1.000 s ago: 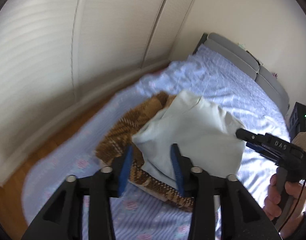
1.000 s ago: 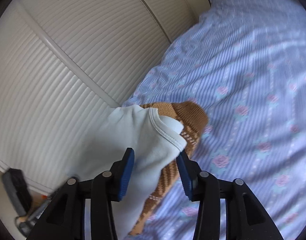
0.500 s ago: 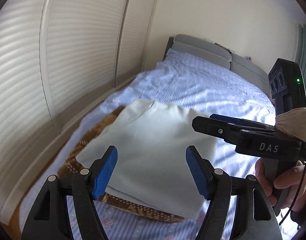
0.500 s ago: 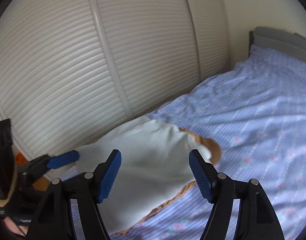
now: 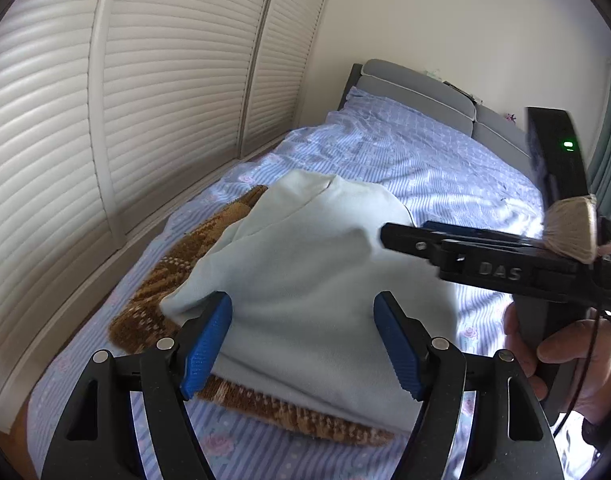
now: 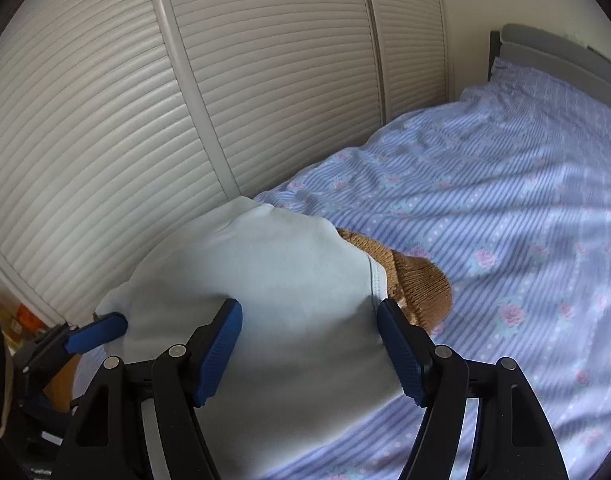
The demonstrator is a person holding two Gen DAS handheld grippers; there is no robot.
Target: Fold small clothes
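A folded pale blue garment lies on top of a brown patterned knit garment, both on the bed. It also shows in the right wrist view, with the brown knit sticking out at its right. My left gripper is open and empty, hovering just above the near edge of the pale garment. My right gripper is open and empty, above the garment's other side. The right gripper also shows side-on in the left wrist view.
The bed has a blue striped floral sheet and a grey headboard. White slatted closet doors run close along the bed's left side. A strip of wooden floor lies between them.
Both grippers opened and let go of the pale blue garment, which now lies flat on the brown knit. Both grippers then backed off slightly.
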